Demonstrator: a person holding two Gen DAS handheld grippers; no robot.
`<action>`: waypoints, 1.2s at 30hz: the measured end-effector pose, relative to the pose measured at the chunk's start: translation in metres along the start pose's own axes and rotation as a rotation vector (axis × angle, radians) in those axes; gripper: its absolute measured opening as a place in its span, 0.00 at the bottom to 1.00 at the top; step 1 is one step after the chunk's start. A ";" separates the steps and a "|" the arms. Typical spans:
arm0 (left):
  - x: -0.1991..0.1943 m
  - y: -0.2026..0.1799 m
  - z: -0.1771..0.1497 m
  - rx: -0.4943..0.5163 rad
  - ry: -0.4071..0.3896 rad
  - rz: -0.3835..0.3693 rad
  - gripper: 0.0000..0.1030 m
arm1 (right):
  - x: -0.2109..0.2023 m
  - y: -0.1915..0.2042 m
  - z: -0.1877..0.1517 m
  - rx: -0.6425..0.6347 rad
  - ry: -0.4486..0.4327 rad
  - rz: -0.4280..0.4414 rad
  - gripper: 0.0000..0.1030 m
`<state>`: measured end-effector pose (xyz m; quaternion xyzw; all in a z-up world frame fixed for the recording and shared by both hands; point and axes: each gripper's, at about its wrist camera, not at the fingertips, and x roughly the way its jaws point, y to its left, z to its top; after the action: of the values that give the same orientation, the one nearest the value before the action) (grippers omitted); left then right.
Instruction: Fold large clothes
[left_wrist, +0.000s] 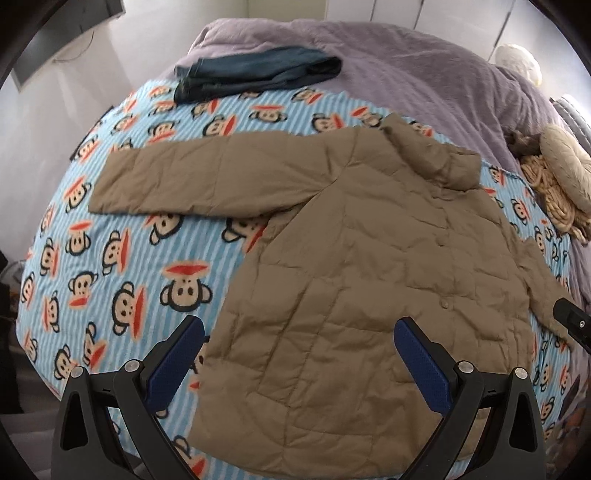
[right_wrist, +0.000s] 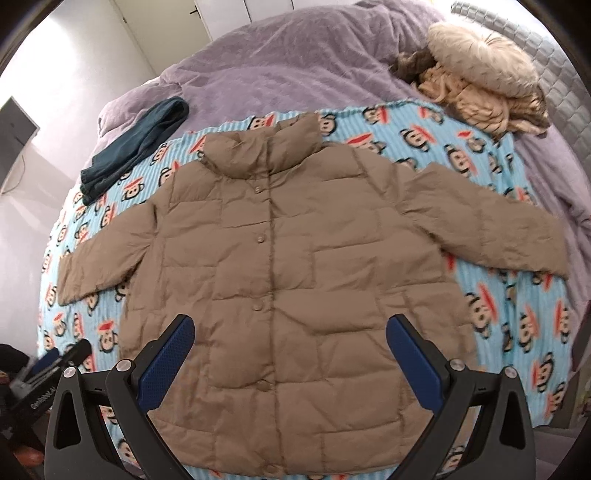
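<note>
A tan quilted puffer jacket (left_wrist: 362, 295) (right_wrist: 288, 266) lies flat and buttoned on a blue monkey-print blanket (left_wrist: 122, 258) (right_wrist: 509, 317), collar away from me, both sleeves spread out to the sides. My left gripper (left_wrist: 299, 332) hovers open above the jacket's lower left hem, with nothing between its blue pads. Over the lower middle of the jacket, my right gripper (right_wrist: 290, 328) is also open and holds nothing. The right gripper's black tip (left_wrist: 570, 319) shows at the right edge of the left wrist view; the left gripper (right_wrist: 55, 365) shows at the lower left of the right wrist view.
A folded dark teal garment (left_wrist: 255, 75) (right_wrist: 136, 144) lies beyond the jacket at the blanket's far edge. A purple duvet (left_wrist: 388, 62) (right_wrist: 295, 62) covers the far bed. Cream cushions and a knit throw (left_wrist: 557, 177) (right_wrist: 480, 85) sit at the right.
</note>
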<state>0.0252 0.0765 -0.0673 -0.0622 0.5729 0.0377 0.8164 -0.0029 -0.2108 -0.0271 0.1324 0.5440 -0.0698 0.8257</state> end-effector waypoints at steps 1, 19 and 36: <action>0.005 0.005 0.002 -0.003 0.003 0.007 1.00 | 0.005 0.004 0.002 -0.003 0.010 0.012 1.00; 0.138 0.216 0.085 -0.515 -0.073 -0.125 1.00 | 0.121 0.125 0.032 -0.240 0.189 0.079 1.00; 0.201 0.274 0.113 -0.692 -0.183 -0.208 1.00 | 0.220 0.224 0.065 -0.242 0.165 0.308 0.22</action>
<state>0.1626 0.3619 -0.2347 -0.3884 0.4416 0.1514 0.7945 0.2003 -0.0093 -0.1726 0.1193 0.5875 0.1340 0.7891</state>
